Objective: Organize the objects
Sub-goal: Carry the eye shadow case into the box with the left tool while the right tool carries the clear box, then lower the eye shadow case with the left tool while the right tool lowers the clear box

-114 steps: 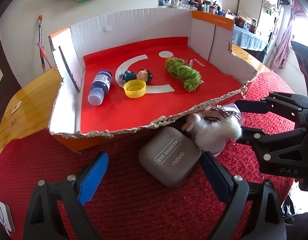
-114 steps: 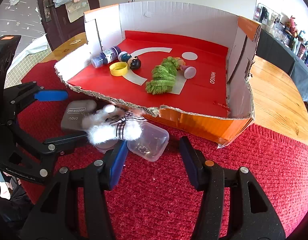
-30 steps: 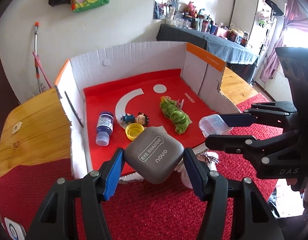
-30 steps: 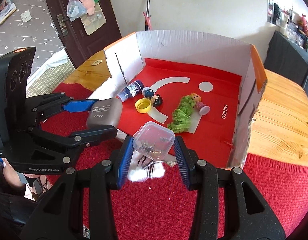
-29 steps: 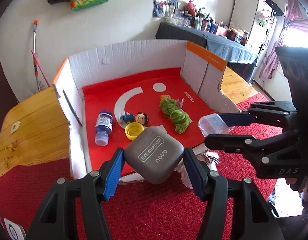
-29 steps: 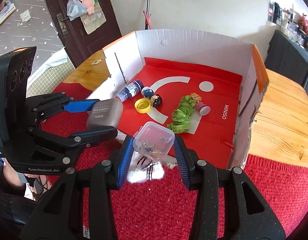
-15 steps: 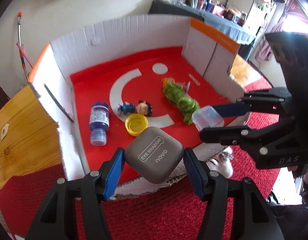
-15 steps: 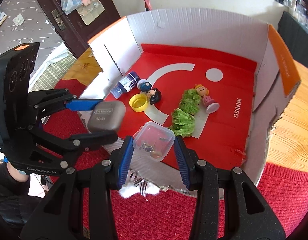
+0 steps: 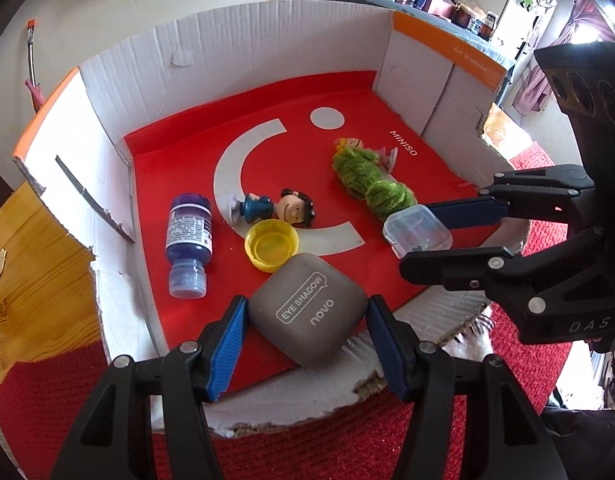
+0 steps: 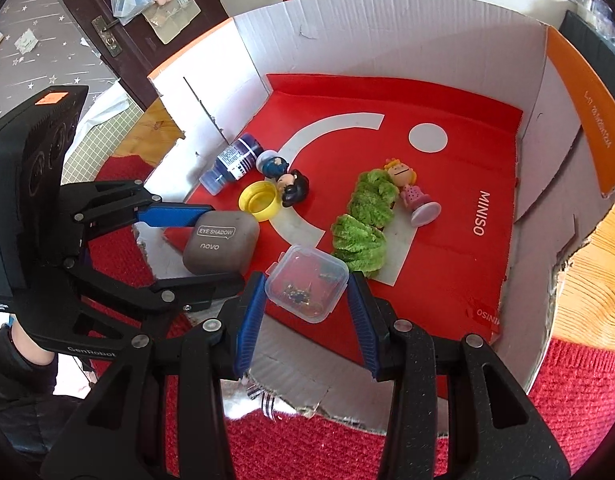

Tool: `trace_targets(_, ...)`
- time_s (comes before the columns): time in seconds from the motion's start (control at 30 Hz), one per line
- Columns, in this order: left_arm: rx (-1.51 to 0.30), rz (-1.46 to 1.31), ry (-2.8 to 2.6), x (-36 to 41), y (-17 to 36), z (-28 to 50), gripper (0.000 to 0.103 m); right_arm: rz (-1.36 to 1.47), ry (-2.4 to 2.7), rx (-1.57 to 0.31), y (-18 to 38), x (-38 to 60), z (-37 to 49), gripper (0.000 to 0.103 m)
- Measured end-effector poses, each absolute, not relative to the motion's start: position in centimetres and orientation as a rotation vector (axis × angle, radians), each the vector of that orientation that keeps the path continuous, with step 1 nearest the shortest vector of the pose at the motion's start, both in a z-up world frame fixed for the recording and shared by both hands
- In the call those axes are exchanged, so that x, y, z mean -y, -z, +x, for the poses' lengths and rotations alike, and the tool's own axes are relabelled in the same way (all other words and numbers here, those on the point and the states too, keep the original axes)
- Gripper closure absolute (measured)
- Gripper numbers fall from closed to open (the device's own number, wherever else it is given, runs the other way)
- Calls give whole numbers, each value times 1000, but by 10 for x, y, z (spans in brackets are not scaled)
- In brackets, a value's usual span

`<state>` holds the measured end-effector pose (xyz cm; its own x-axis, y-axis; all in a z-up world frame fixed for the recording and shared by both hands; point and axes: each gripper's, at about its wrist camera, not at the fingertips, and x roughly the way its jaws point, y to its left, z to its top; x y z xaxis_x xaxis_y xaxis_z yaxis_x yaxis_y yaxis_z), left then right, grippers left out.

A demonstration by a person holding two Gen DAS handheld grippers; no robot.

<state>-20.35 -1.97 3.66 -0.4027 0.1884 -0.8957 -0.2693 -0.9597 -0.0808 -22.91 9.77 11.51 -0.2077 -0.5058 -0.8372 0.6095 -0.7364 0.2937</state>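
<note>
Jaws clamp eyeshadow case [image 9: 307,307] left, clear box [image 10: 306,283] right.

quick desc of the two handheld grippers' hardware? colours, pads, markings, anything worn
Both are matte black plastic scissor-style frames with silver screw heads at the pivots and ribbed blue pads on the inner finger faces. The left gripper has a black camera block with an orange sticker and "GenRobot" lettering. The right gripper has a black block with round lenses and letters "DAS". A dark sleeve shows behind the left one.
</note>
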Motion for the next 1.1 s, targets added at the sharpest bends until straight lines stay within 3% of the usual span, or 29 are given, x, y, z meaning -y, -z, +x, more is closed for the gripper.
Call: trace_targets(1.1, -131, -1449, -2618, 24, -29, -228, 41, 1267, 2200, -238, -106, -104, -247, 63)
